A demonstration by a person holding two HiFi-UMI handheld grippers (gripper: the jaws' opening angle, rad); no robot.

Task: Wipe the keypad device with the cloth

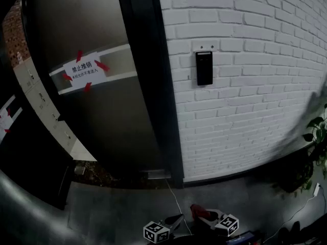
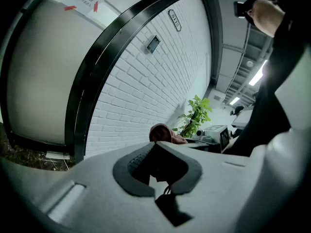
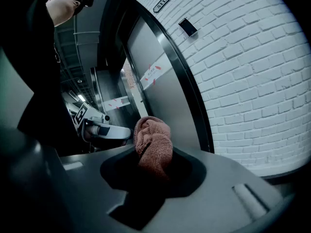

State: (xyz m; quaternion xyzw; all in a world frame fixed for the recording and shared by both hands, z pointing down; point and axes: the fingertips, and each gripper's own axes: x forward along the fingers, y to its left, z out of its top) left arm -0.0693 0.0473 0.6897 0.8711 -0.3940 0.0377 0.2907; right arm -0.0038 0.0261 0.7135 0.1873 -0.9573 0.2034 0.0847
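White brick wall (image 1: 245,86) fills the head view, with a dark door (image 1: 102,116) to its 9 o'clock and grey floor (image 1: 122,208) below. Keypad device (image 1: 204,68) is mounted on the brick at about 1 o'clock from centre, with nothing touching it. Paper sign (image 1: 84,71) is taped to the door at 10 o'clock. Both tongs sit low at 6 o'clock, well apart from the keypad device: left tongs (image 1: 176,219), and right tongs (image 1: 204,216) at their 3 o'clock with the reddish cloth (image 1: 200,212) in them. Plant (image 1: 318,131) is at the 3 o'clock edge.

Left gripper view: left tongs (image 2: 155,147) are closed, pads together, nothing between them. Cloth (image 2: 163,132) shows just past the tips, but it is not in these tongs. Keypad device (image 2: 153,43) is on the brick at 12 o'clock, far off. Plant (image 2: 194,115) is at 2 o'clock.

Right gripper view: right tongs (image 3: 154,154) are clamped on the bunched cloth (image 3: 154,144), which sticks out above the tips. Keypad device (image 3: 187,26) is high on the wall at 1 o'clock, well apart from the cloth. Left tongs (image 3: 104,129) are at 9 o'clock, with the sign (image 3: 155,73) on the door above the cloth.
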